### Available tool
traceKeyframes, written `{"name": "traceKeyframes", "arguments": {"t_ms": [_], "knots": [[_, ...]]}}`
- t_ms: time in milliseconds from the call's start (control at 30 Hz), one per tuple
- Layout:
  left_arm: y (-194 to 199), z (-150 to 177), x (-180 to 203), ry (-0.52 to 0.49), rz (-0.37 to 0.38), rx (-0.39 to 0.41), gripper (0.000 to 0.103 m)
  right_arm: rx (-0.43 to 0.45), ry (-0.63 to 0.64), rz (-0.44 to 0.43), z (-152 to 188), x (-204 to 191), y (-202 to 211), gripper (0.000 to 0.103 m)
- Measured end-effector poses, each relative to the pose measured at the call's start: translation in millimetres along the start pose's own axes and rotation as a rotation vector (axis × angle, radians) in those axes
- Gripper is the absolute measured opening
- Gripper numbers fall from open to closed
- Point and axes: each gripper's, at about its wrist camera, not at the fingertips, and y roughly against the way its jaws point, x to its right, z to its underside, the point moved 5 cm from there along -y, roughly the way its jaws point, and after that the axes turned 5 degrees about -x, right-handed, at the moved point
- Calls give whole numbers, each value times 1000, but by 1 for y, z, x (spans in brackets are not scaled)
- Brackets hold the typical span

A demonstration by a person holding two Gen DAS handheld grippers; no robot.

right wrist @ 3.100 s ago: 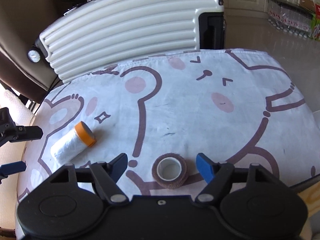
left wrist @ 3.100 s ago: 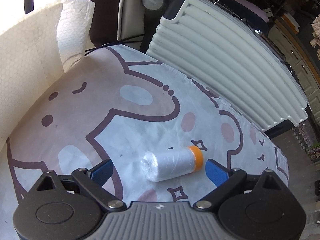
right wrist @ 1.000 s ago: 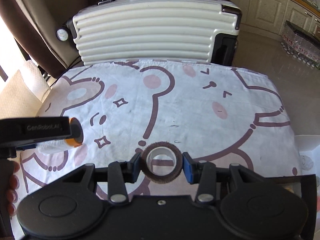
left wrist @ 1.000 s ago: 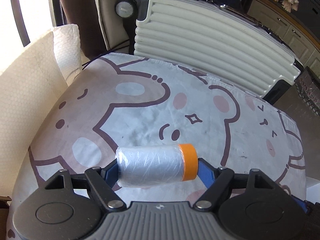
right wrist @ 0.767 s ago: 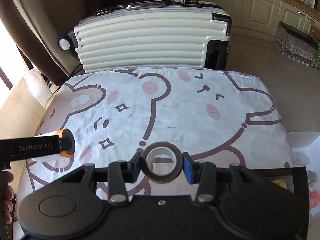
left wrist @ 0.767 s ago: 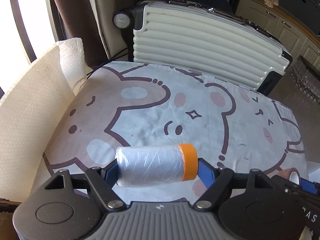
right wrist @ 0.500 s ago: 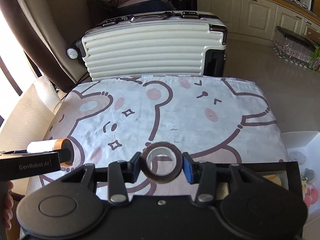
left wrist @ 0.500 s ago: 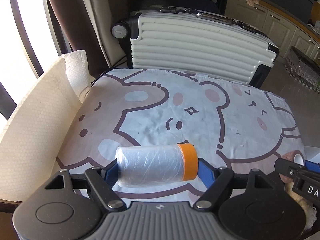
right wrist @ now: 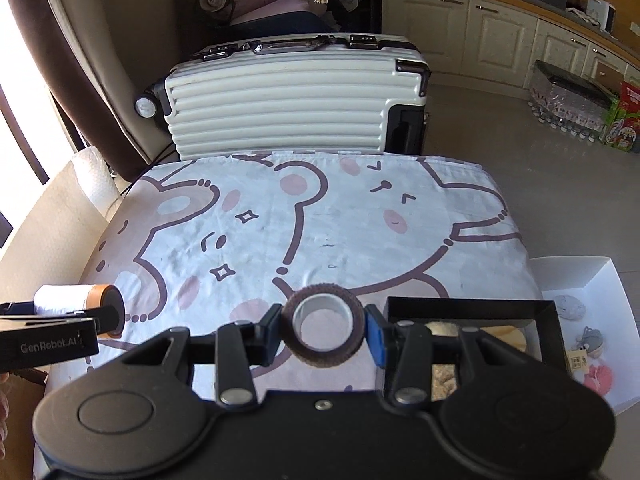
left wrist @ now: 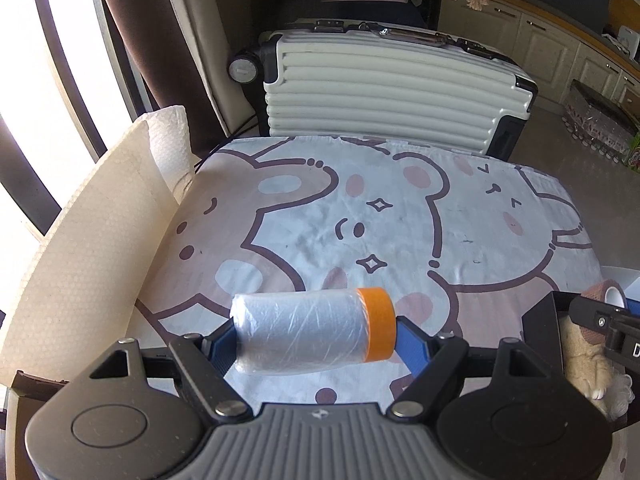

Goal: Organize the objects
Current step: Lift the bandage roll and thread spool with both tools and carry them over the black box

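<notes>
Bear-print cloth (left wrist: 400,216) in front of white suitcase (left wrist: 384,92), left gripper (left wrist: 316,336) above cloth squeezing plastic roll (left wrist: 308,334), right gripper (right wrist: 323,332) above cloth squeezing brown tape ring (right wrist: 323,332)

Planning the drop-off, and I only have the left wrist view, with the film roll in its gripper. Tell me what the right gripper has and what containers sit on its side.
Observer: The right gripper is shut on a brown tape roll. Its pads are on the roll's outer sides, and the hole faces the camera.
Operator: Now the containers.
Observer: An open-topped black box sits just right of that gripper, beside the table's right edge.
Operator: Report anything beyond it.
Observer: A white box lies farther right, with a few small trinkets inside.
</notes>
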Motion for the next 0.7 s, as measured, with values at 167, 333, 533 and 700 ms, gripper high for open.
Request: {"name": "traceKeyframes", "arguments": {"t_ms": [167, 333, 533, 700], "knots": [[7, 5, 1, -16, -6, 10, 80, 8, 7, 4, 4, 0, 10, 44], [11, 7, -1, -15, -7, 16, 80, 15, 10, 7, 5, -2, 17, 44], [13, 9, -3, -11, -14, 15, 80, 17, 15, 10, 5, -3, 19, 44], [10, 8, -1, -7, -7, 11, 80, 14, 12, 19, 6, 0, 18, 44]]}}
